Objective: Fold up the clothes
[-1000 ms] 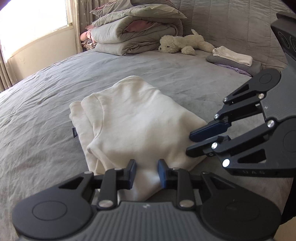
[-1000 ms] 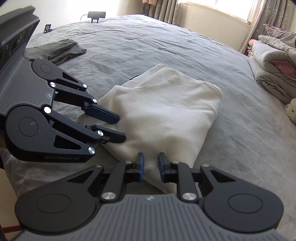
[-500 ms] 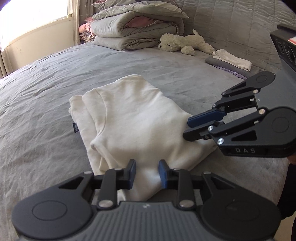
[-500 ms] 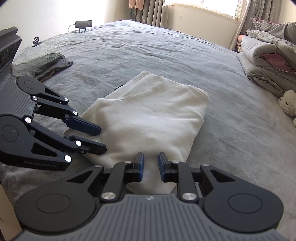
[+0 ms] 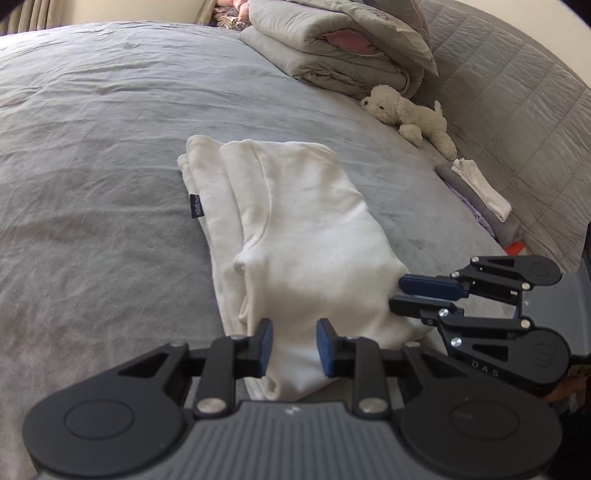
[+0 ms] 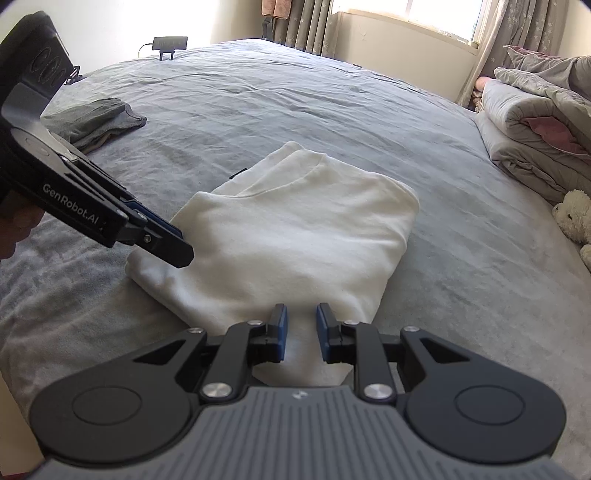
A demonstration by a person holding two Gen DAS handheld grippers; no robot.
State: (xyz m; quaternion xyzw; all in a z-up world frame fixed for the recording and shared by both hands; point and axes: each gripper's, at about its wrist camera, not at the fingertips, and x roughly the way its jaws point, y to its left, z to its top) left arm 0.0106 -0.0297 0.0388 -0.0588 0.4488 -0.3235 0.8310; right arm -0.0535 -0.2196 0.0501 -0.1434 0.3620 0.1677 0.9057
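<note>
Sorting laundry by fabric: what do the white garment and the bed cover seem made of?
White garment: probably soft matte cotton knit; it folds limply, with stitched seams. Bed cover: grey, looks like velvety brushed fabric; its wrinkles carry a faint sheen.

Daylight pours in from the window (image 6: 424,14) at the top of the right wrist view, blown out to pure white there and leaving a pale glare on the wall beside it. It lies soft and even over the grey bed (image 6: 295,110), with gentle shading in the creases and dim shadow under each claw. Both fisheye views bend strongly toward the edges, with dark corners, and the near claw bodies look slightly soft.
</note>
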